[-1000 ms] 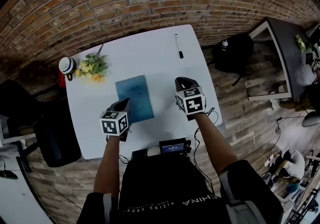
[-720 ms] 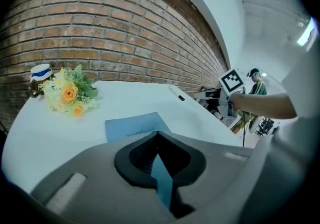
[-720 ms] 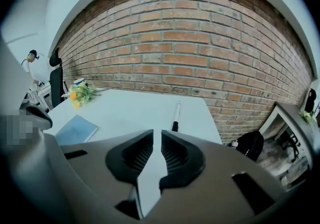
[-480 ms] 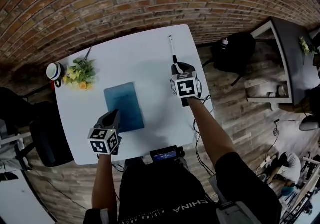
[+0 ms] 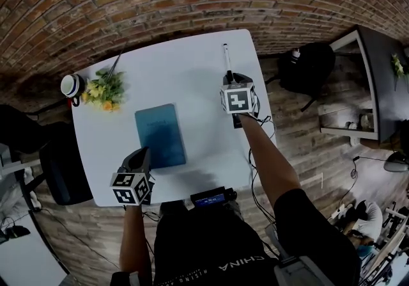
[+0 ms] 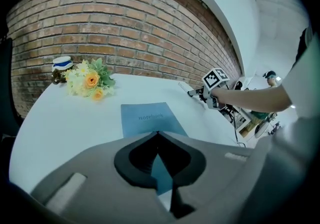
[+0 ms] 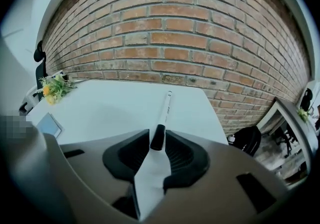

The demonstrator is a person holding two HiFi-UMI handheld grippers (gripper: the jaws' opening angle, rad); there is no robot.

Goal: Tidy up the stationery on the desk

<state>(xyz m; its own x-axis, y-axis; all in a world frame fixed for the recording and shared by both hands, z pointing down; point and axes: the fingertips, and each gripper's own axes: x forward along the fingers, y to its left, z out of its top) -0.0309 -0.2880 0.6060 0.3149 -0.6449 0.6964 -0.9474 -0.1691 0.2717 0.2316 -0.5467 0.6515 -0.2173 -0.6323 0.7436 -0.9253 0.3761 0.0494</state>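
Pen [image 5: 225, 54]: flat on the desk [image 5: 185, 70], near the far right corner, pointing away from the person, dark cap end nearest; well apart from everything else.
Pen, handling: by the look light, stiff, thin, round and smooth; not fragile, but likely to roll or swivel if pinched off-centre.
Pen, where to hold: across the barrel at the cap or slightly further along the white part, pads square to its length, so it neither tips nor slides out.
Right gripper [image 5: 231, 79]: jaws apart, just been opening; angled down over the pen's near end, no pad pressing.
Pen against right gripper [image 7: 156, 140]: cap end of the pen [image 7: 164, 113] inside the mouth between the pads, a gap on each side; white barrel running out ahead, nearly in line with the jaws, leaning slightly right.
Left gripper [image 5: 137, 158]: jaws together, nothing between; above the notebook's near edge, well apart from the pen.
Notebook [image 5: 160, 135]: blue, closed, flat at mid-desk; probably thin and a little bendy.
Far left corner: flowers [image 5: 102, 89] beside a cup [image 5: 70, 84].
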